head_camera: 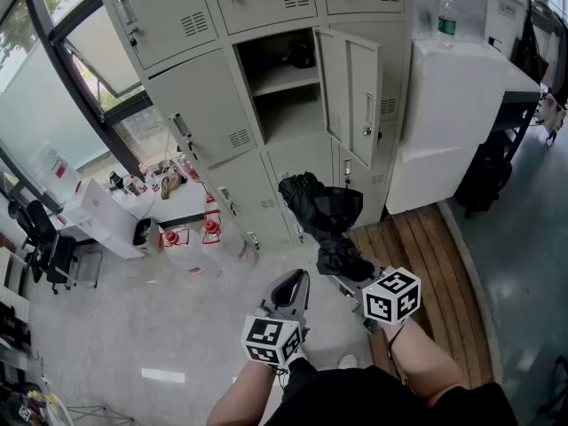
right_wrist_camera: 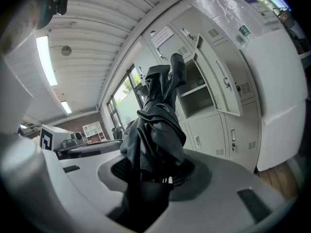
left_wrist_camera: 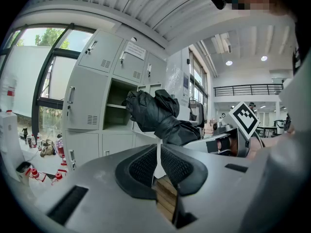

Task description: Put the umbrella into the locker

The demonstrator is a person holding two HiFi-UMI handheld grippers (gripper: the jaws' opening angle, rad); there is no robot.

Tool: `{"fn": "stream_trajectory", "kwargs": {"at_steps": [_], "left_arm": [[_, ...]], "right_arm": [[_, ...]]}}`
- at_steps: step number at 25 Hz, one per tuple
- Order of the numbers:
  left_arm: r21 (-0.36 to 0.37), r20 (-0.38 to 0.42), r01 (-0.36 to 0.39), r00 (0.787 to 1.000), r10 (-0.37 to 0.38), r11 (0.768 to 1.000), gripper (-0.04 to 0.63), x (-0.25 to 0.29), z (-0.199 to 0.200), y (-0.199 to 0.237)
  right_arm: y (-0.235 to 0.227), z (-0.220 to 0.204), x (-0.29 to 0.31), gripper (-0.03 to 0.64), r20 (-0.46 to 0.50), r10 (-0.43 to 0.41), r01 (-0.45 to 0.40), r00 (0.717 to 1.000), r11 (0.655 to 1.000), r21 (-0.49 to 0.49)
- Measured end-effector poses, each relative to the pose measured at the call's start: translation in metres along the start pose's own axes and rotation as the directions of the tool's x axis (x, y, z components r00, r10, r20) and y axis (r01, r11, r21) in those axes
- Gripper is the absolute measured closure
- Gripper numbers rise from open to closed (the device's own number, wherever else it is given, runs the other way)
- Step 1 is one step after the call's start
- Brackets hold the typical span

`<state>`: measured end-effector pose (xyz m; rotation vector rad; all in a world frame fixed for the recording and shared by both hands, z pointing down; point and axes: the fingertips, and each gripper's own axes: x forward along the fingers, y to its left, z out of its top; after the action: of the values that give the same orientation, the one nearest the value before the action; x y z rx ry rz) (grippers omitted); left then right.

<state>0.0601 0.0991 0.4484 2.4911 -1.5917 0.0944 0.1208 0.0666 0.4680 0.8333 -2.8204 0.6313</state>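
Two grippers in the head view: the left gripper (head_camera: 291,282), closed and empty; the right gripper (head_camera: 348,272) clamps the black umbrella (head_camera: 324,211), held before the open locker (head_camera: 282,87). Left gripper view: jaws together. Right gripper view: fabric covers most of the pads (right_wrist_camera: 185,174), which seemingly press it.

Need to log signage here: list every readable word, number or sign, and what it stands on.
No text reads clearly.
White paper notice on the grey metal locker door: print too small.
Green label on the clear plastic bottle: blurred.
Black-and-white square markers on the marker cubes: patterns, no letters.
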Motion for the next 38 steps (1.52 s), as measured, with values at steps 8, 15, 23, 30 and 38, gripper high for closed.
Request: {"fn": "stream_trajectory", "kwargs": {"at_steps": [8, 15, 23, 30, 38], "left_arm": [[0.005, 0.004, 0.001, 1.0, -0.001, 1.0, 0.561, -0.002, 0.004, 0.0], [0.004, 0.004, -0.006, 1.0, 0.006, 1.0, 0.561, -0.005, 0.003, 0.004], [-0.002, -0.004, -0.006, 1.0, 0.006, 1.0, 0.561, -0.002, -0.002, 0.008], [-0.002, -0.005, 0.003, 1.0, -0.003, 1.0, 0.561, 0.001, 0.0, 0.018], [-0.007, -0.012, 0.012, 1.0, -0.012, 1.0, 0.561, 0.005, 0.0, 0.037]], "right_arm": [[0.003, 0.002, 0.001, 0.391, 0.004, 0.005, -0.005, 1.0, 1.0, 0.008], [0.006, 0.003, 0.006, 0.393, 0.019, 0.015, -0.015, 1.0, 1.0, 0.021], [0.001, 0.006, 0.009, 0.391, 0.023, 0.013, -0.013, 1.0, 1.0, 0.016], [-0.003, 0.008, 0.018, 0.391, 0.01, -0.004, 0.004, 1.0, 1.0, 0.012], [-0.008, 0.011, 0.036, 0.391, -0.002, -0.025, 0.025, 1.0, 1.0, 0.014]]}}
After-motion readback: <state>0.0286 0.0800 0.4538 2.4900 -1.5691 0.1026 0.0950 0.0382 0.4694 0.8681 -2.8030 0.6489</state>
